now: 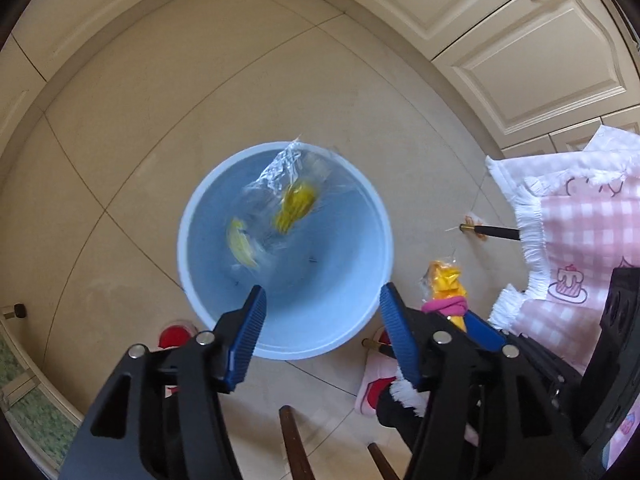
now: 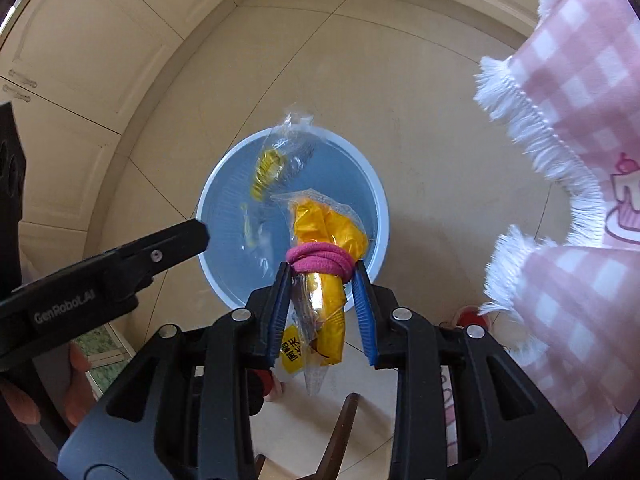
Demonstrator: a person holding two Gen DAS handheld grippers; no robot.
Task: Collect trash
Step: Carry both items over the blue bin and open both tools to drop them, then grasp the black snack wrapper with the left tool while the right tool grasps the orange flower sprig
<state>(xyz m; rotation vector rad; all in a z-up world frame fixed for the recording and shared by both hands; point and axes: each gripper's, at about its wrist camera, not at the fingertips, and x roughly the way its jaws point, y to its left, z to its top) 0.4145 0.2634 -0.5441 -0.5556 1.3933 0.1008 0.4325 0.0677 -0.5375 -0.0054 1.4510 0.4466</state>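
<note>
A light blue bin stands on the tiled floor below both grippers. A clear wrapper with yellow print is blurred in mid-air over the bin's mouth. My left gripper is open and empty above the bin's near rim. My right gripper is shut on a yellow wrapper bundle tied with a pink hair band, held over the bin. The bundle also shows in the left wrist view.
A pink checked tablecloth with white fringe hangs at the right. Cream cabinets line the walls. Dark wooden chair parts and red-and-pink slippers are below. A black table leg stands near the cloth.
</note>
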